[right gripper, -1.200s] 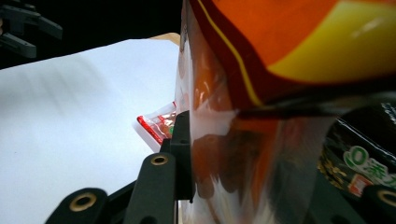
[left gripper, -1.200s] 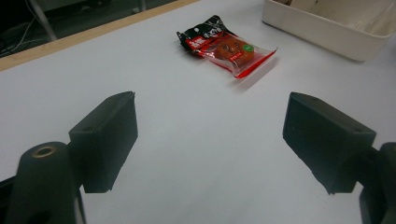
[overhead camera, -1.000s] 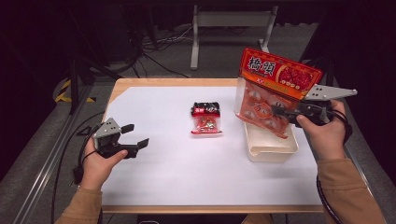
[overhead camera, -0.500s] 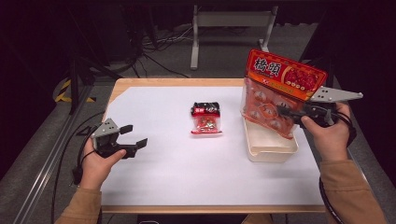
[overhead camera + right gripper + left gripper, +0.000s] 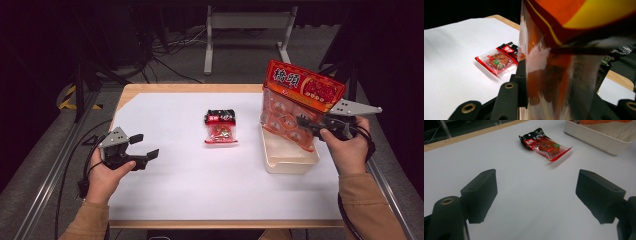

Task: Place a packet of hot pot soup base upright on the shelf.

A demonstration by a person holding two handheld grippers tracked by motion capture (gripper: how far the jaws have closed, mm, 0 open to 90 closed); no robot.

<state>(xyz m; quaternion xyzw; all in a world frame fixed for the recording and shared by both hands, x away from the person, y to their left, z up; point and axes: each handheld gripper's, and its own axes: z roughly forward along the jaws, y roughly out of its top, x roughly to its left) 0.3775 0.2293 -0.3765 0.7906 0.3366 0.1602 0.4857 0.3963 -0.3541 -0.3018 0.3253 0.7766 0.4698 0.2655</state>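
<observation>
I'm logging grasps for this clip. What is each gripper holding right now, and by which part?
The right gripper clamps the large orange snack bag at its clear lower body, above the white bin. The left gripper is open, holding nothing.

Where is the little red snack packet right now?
In the high view the little red snack packet lies flat near the middle of the white table, left of the cream tub, with neither tool touching it.

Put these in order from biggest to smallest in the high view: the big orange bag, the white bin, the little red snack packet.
1. Big orange bag, though held up nearer the camera
2. White bin, close behind
3. Little red snack packet
</observation>
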